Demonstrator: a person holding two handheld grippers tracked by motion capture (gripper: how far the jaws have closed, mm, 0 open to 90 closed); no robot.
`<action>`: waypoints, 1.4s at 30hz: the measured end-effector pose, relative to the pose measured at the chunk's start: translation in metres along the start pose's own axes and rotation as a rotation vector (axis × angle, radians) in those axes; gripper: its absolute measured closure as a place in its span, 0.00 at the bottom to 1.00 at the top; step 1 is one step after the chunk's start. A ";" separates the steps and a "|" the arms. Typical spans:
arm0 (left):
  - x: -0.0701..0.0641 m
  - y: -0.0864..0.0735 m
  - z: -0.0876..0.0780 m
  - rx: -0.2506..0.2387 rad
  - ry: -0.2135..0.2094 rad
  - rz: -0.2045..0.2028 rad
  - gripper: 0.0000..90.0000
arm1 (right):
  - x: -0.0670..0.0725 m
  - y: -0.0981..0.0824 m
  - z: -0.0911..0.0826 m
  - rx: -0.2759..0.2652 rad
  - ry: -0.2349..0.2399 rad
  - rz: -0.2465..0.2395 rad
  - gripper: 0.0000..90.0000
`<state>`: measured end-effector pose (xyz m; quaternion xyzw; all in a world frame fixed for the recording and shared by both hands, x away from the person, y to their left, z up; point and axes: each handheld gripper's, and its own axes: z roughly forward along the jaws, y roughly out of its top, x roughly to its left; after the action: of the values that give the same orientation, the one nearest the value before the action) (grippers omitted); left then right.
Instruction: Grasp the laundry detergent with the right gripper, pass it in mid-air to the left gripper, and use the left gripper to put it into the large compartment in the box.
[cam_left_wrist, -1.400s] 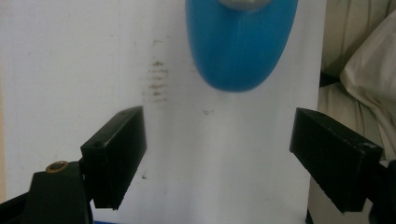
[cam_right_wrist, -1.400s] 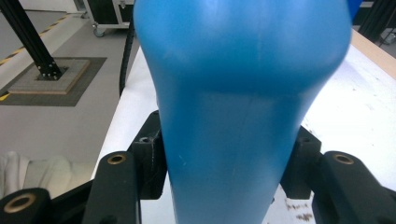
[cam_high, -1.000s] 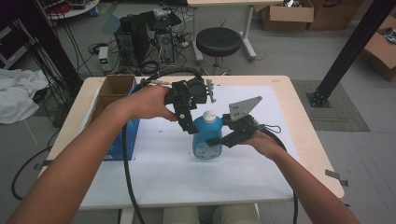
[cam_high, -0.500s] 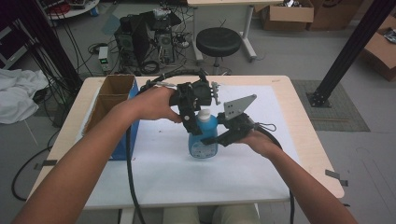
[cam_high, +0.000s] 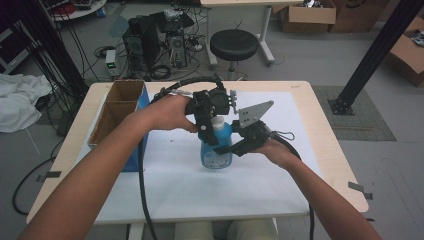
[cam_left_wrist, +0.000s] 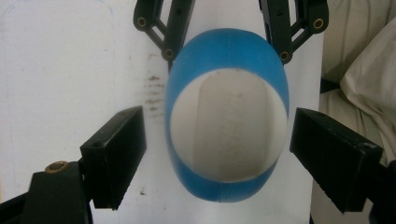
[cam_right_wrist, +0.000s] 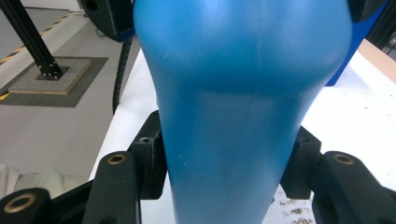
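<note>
Right hand-held gripper (cam_right_wrist: 219, 186) clamps the blue plastic bottle (cam_high: 216, 147) steady on the table (cam_high: 320, 150) so the released left hand-held gripper (cam_left_wrist: 217, 156) can straddle its white cap (cam_left_wrist: 228, 123).

The bottle (cam_high: 216, 150) is blue with a white cap (cam_high: 217, 122) and a pale label on its front, and from above in the left gripper view the cap (cam_left_wrist: 228, 126) reads as an off-white oval ringed in blue. Both grippers, left (cam_high: 207, 134) and right (cam_high: 231, 150), are black, with brass-coloured pivot pins. The table (cam_high: 325, 150) is light wood under a white sheet (cam_high: 175, 175), and the cardboard box (cam_high: 117, 107) is brown inside with a blue outer wall.
</note>
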<state>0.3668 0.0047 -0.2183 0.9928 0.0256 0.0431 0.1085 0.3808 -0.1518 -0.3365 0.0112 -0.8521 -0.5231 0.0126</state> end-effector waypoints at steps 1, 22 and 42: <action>0.000 0.000 0.000 0.000 0.000 0.000 0.21 | 0.000 0.000 0.000 0.000 0.000 0.000 0.50; 0.000 0.002 0.012 0.005 -0.008 0.002 0.24 | 0.000 0.001 0.002 0.001 0.004 0.004 0.50; -0.001 0.001 0.011 -0.004 -0.012 0.012 0.31 | 0.001 0.001 0.004 0.001 0.008 0.007 0.50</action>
<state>0.3672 0.0010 -0.2287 0.9930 0.0191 0.0381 0.1103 0.3797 -0.1479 -0.3370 0.0104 -0.8525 -0.5224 0.0180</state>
